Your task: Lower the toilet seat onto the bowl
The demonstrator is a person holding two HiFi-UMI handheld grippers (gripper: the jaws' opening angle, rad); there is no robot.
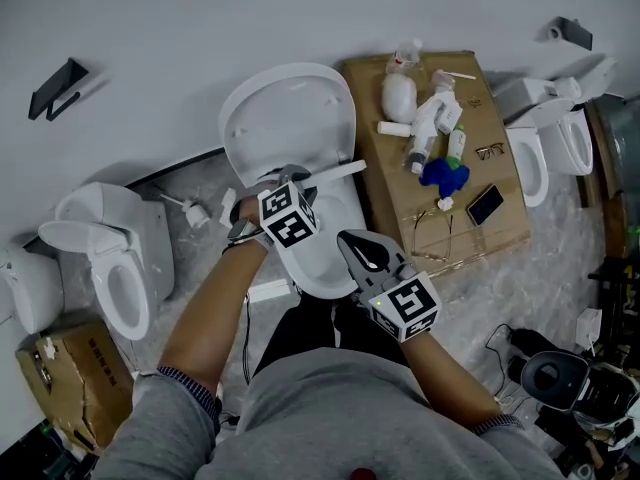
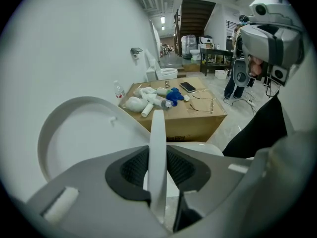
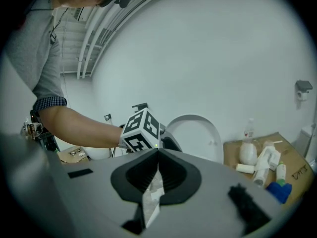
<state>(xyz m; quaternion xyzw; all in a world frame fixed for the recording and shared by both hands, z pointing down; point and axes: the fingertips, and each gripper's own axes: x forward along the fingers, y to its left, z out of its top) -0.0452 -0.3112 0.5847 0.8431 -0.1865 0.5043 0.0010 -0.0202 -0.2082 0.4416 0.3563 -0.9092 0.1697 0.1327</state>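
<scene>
Toilet seat (image 2: 157, 148): raised off the bowl (image 1: 335, 253), seen edge-on, standing clear of the upright lid (image 1: 290, 108).
Left gripper (image 1: 290, 178): clamped on the seat's rim, 2 pads pressing from either side.
Right gripper (image 3: 157, 155): jaws together, nothing held, near the bowl's front.
Cardboard box (image 1: 505, 203): right of the toilet, bottles on top.

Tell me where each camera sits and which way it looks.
Head view: on the person's head, looking steeply down at the lid and box; both forearms show.
Left gripper view: on the left hand-held gripper, facing the box along jaws shut on the seat; torso shows.
Right gripper view: on the right hand-held gripper, facing the wall; left forearm shows.
Shared: lid and box.
</scene>
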